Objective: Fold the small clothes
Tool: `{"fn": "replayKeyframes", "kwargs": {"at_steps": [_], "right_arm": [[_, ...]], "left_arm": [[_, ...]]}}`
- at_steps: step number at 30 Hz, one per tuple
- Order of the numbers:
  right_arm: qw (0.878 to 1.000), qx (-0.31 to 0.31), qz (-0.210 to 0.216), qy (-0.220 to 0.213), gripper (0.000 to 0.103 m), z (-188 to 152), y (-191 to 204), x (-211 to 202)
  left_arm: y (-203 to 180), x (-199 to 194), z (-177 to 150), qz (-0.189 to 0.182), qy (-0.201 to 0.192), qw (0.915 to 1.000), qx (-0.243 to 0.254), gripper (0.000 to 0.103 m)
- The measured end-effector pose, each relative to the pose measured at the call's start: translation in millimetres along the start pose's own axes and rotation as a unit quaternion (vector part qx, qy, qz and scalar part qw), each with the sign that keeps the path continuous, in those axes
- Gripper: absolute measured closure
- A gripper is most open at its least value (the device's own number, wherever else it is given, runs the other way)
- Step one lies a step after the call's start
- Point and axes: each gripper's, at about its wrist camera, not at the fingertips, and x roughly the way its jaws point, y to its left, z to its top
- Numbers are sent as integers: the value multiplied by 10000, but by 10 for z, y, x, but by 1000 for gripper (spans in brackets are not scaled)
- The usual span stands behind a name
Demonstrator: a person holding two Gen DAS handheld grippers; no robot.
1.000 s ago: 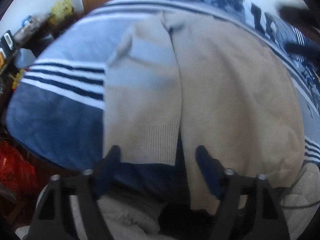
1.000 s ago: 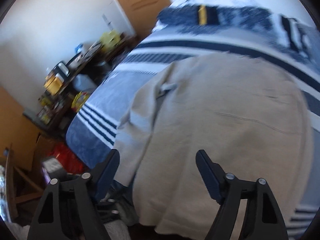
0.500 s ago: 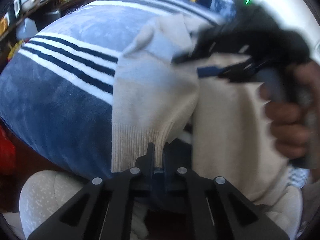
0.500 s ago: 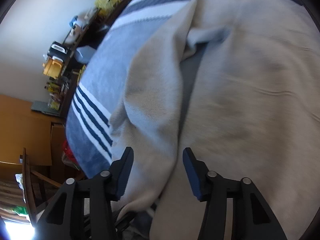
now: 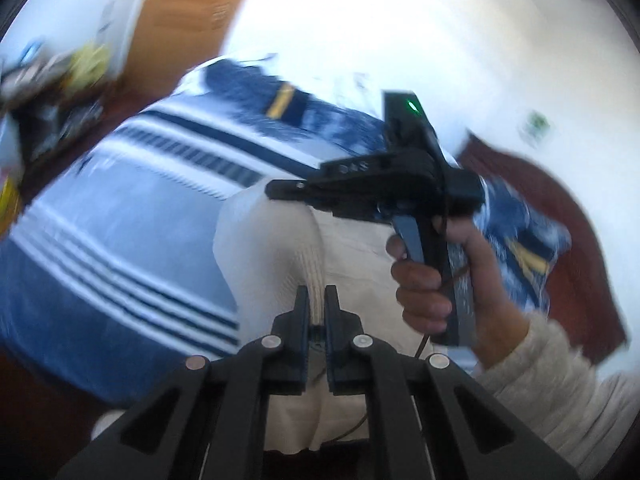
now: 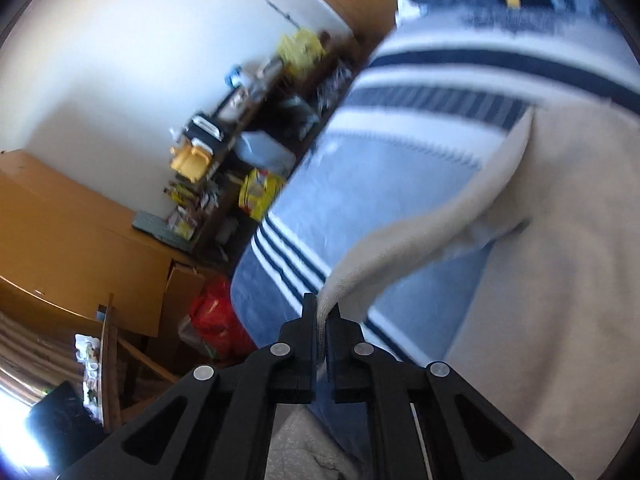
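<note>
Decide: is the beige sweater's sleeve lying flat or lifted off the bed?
Lifted: the right gripper pinches the sleeve, which hangs above the striped blanket.

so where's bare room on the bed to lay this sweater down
Free: the striped blanket left of the beige sweater, up to the bed's edge. Crowded: the shelf beyond that edge, and mid-sweater, where the left gripper and right gripper pinch its sleeve.

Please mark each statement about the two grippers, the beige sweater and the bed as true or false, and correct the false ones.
1. The left gripper is shut on the beige sweater. True.
2. The right gripper is open and holds nothing. False: it pinches sweater fabric.
3. The sweater lies on a striped blue and white blanket. True.
4. The blanket is plain red. False: blue with white and navy stripes.
</note>
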Motion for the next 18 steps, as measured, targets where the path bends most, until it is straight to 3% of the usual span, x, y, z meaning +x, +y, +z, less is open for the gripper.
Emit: {"fn": "replayKeyframes", "kwargs": {"at_steps": [5, 8, 10, 14, 18], "right_arm": [[9990, 194, -274, -298, 99, -426, -425, -852], [9968, 490, -591, -205, 99, -875, -896, -1090], [9938, 817, -751, -70, 99, -1177, -1313, -1097], [9870, 1411, -748, 164, 99, -1558, -1984, -832], [9824, 1683, -799, 136, 97, -1709, -2337, -715]], "left_arm": [[-652, 420, -392, -473, 649, 9937, 777, 97], [-842, 859, -691, -640, 1209, 9863, 926, 97], [-923, 1206, -965, -664, 1688, 9786, 973, 97], [-982, 1716, -1396, -508, 2123, 9710, 971, 97], [-1056, 1839, -1612, -453, 2567, 9615, 872, 92]]}}
